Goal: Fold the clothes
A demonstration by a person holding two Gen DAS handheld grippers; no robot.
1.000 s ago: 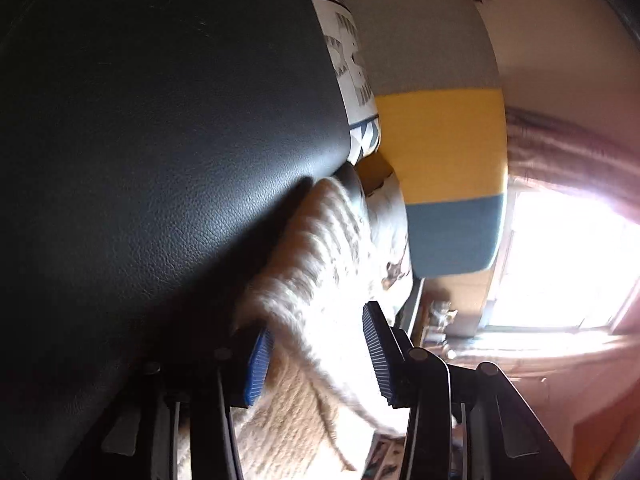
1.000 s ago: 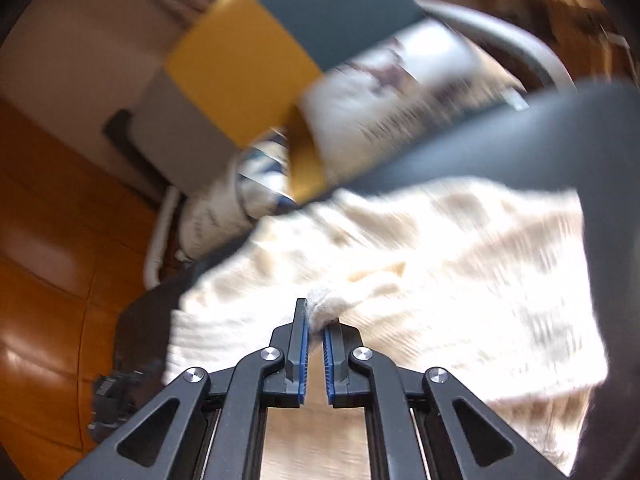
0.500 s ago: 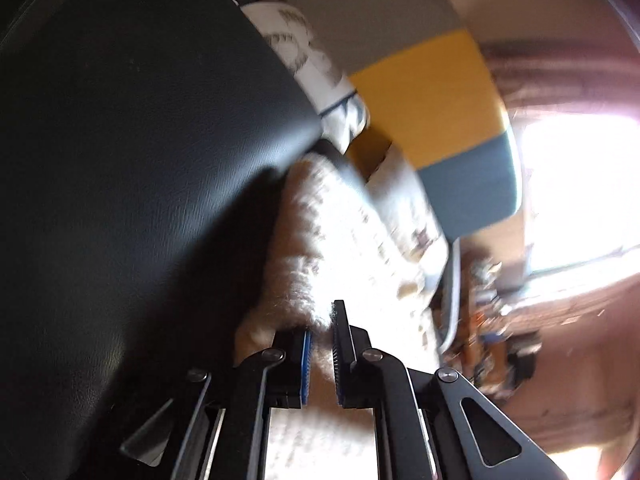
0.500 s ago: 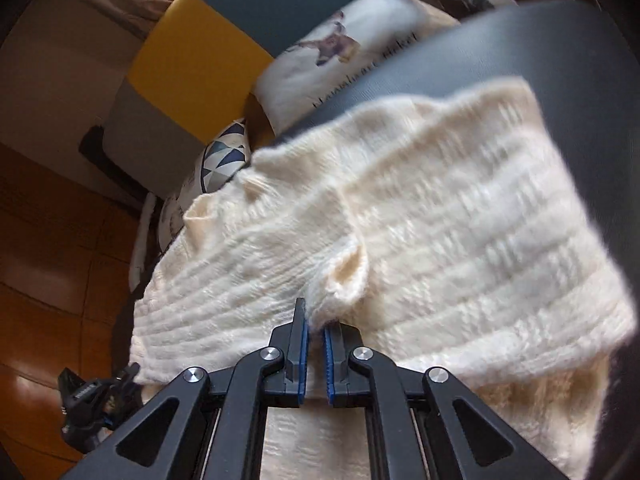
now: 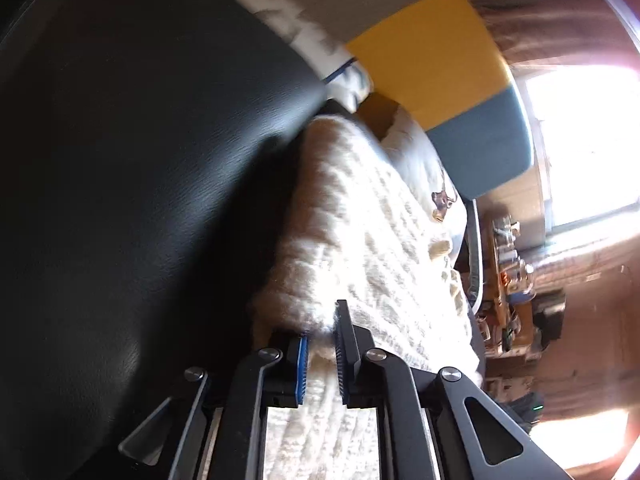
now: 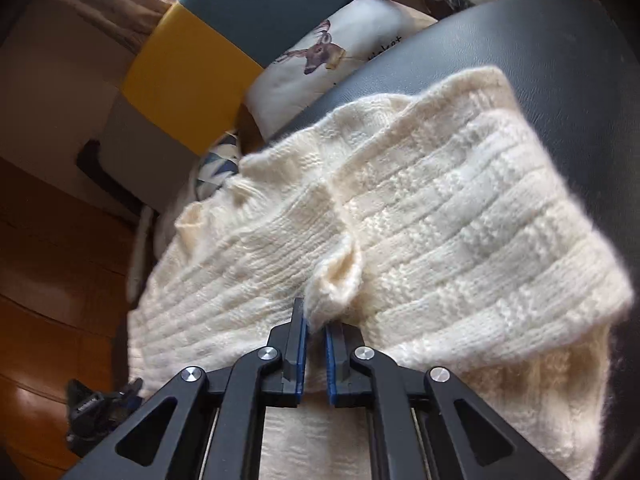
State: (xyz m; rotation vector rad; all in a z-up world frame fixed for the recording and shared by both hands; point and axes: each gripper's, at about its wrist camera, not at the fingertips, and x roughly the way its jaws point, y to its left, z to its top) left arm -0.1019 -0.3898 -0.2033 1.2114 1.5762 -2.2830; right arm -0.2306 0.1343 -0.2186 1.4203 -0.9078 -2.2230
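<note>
Right wrist view gives me the clearest look: my right gripper has a small bunched tuft of the cream knitted sweater between its blue pads, and its jaws have just been easing apart, so I see only a narrow gap with the wool still caught in it; the sweater lies folded over on the black leather seat, spreading from nine o'clock to three o'clock of the gripper; a deer-print cushion sits at twelve o'clock, beside a yellow, grey and teal chair back; on the left wrist view my left gripper pinches the sweater's thick folded edge, jaws nearly together and just slightly reopened, with the black seat filling nine o'clock.
</note>
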